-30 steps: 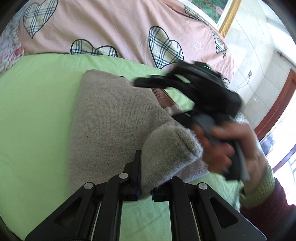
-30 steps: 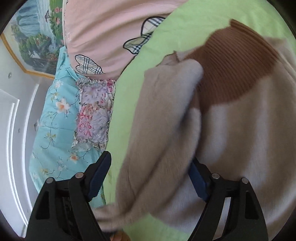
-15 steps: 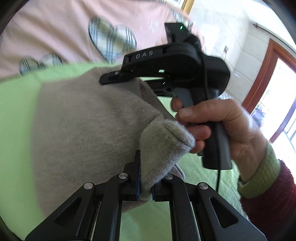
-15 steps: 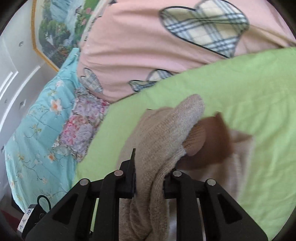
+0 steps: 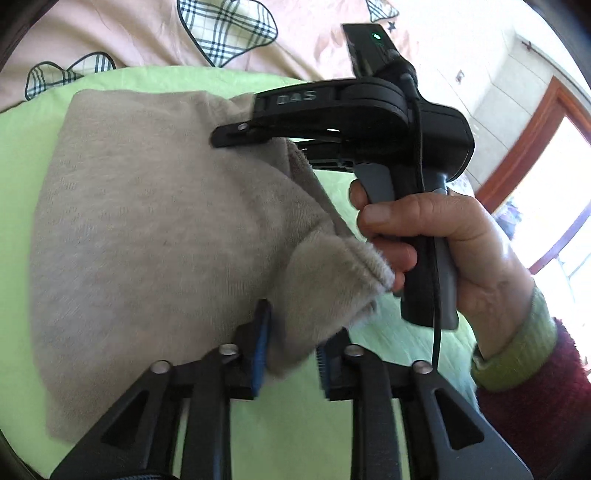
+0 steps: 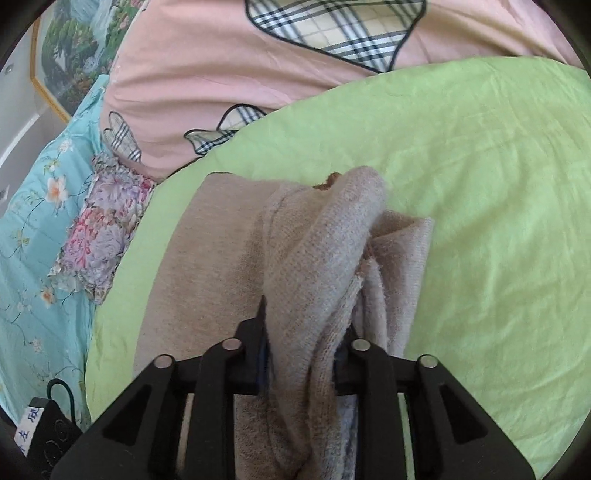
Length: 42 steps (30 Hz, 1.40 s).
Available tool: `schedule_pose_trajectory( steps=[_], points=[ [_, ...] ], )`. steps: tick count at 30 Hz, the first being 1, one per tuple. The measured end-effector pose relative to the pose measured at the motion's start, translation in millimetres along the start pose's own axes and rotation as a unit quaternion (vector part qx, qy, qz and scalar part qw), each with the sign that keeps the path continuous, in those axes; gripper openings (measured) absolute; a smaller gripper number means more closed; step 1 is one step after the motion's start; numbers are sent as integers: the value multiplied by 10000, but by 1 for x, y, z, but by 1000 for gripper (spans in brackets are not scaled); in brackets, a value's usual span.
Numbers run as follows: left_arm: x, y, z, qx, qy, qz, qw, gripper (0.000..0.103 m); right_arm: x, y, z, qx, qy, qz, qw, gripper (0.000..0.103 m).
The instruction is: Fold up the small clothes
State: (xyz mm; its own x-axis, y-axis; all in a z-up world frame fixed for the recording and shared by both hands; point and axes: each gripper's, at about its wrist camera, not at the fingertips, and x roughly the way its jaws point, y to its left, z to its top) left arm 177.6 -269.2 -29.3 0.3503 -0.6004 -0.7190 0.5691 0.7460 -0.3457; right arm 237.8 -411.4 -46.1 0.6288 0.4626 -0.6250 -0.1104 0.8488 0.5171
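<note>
Beige knit sweater [image 5: 147, 221] lies half-folded on a green sheet [image 6: 498, 203], beside a pink quilt [image 5: 129, 33]. Left gripper [image 5: 291, 354] is opening, a sleeve end between its parted pads. Right gripper [image 6: 301, 343], in a hand [image 5: 454, 251], is opening too, a fold filling its jaws.
</note>
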Motion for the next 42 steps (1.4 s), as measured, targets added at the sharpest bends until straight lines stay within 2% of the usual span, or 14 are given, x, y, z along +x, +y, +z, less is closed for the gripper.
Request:
schedule_pose_trajectory(
  steps=[2,3,5,7,12,19,22,26,29,30,32,33,37,42],
  points=[
    [-23,4,-6,44,-118,-39,9999,39,-14,2,-7,-1,-103,-139,9999,42],
    [-33,7,-8,59,-195,-8,9998,44,-22,3,-13,-46,-162,-256,9995,57],
    [-58,17,-13,16,-435,142,9990,75,-36,5,-24,-89,-286,-339,9990,78],
    [-75,29,-13,-54,-664,230,9975,84,-47,3,-37,-85,-316,-287,9991,81],
    [-87,67,-10,-457,-707,541,9950,84,-50,-7,-60,172,-97,-115,9997,81],
    [-57,112,6,-1116,-360,403,9923,85,-39,-12,-66,381,23,137,9992,81],
    [-30,128,12,-1410,-42,170,9899,86,-32,-11,-62,370,78,175,9991,81],
    [-4,144,17,-1651,57,-157,9861,88,-21,-10,-57,383,136,203,9990,81],
    [1,145,18,-1514,-92,-143,9883,75,-12,-10,-54,433,190,273,9985,80],
    [0,144,18,-1456,-117,-111,9892,70,-9,-9,-54,426,222,302,9984,71],
    [-5,140,17,-1335,-212,-103,9908,54,-4,-7,-54,522,339,408,9972,55],
    [-11,139,16,-1301,-252,-123,9911,51,-5,-4,-55,520,319,378,9974,48],
    [-40,134,10,-1270,-383,-156,9910,48,-17,21,-61,329,154,363,9987,42],
    [-111,134,-29,-1198,-654,-31,9906,48,-21,69,-88,167,112,703,9973,42]
  ],
)
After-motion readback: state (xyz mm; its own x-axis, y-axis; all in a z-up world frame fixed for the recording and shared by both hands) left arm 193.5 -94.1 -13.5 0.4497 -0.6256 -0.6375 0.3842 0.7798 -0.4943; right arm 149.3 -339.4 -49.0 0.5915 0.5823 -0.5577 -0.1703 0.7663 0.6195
